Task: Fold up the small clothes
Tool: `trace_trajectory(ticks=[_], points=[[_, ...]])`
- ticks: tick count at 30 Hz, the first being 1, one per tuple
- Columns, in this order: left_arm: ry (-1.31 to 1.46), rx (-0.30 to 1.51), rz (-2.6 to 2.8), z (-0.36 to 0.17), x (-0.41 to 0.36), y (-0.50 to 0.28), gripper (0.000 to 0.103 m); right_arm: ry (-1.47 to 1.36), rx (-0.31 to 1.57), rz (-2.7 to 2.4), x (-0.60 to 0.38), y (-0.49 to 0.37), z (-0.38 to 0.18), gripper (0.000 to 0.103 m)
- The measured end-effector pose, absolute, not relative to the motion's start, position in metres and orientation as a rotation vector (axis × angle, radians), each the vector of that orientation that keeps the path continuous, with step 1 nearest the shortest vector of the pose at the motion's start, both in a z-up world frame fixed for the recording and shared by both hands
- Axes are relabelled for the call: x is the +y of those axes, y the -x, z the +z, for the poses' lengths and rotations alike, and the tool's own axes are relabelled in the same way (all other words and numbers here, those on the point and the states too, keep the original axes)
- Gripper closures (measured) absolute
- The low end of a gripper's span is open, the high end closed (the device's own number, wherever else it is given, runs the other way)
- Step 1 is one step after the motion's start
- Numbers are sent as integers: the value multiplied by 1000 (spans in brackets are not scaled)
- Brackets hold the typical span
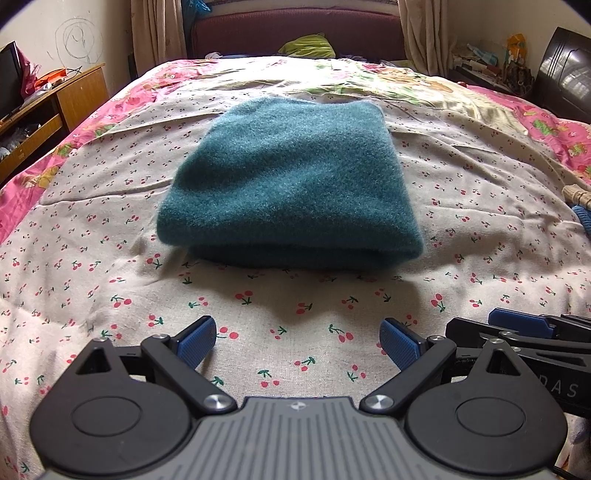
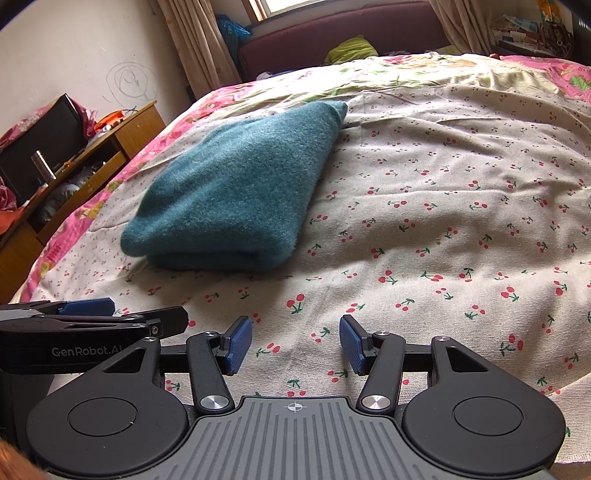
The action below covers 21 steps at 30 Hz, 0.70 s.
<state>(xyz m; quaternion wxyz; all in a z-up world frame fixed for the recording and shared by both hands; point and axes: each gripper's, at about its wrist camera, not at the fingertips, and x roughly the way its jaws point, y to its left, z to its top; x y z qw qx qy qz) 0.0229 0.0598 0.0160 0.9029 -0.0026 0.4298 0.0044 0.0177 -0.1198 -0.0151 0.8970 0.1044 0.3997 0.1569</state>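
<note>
A teal fuzzy garment (image 1: 291,177) lies folded into a thick rectangle on the cherry-print bedsheet (image 1: 110,229); the right wrist view shows the same garment (image 2: 236,192) to the left of centre. My left gripper (image 1: 297,345) hovers over the sheet on the near side of the garment, open, nothing between its blue pads. My right gripper (image 2: 295,343) is also open and empty, apart from the garment and to its right. Each gripper shows at the edge of the other's view: the right gripper (image 1: 524,325) and the left gripper (image 2: 88,314).
A pink floral quilt (image 1: 22,199) borders the sheet. A wooden cabinet (image 1: 48,110) with clutter and a dark screen stands left of the bed. A maroon headboard (image 1: 295,33) and green cloth (image 1: 308,46) are at the far end. Cluttered shelves (image 1: 487,62) sit far right.
</note>
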Motion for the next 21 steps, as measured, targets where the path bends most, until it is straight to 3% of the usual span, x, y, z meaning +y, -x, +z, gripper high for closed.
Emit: trace_trajectory(ticks=[21], points=[[9,871,11,19,59,-21,0,-216,829,326,-120,-18,-15,50]])
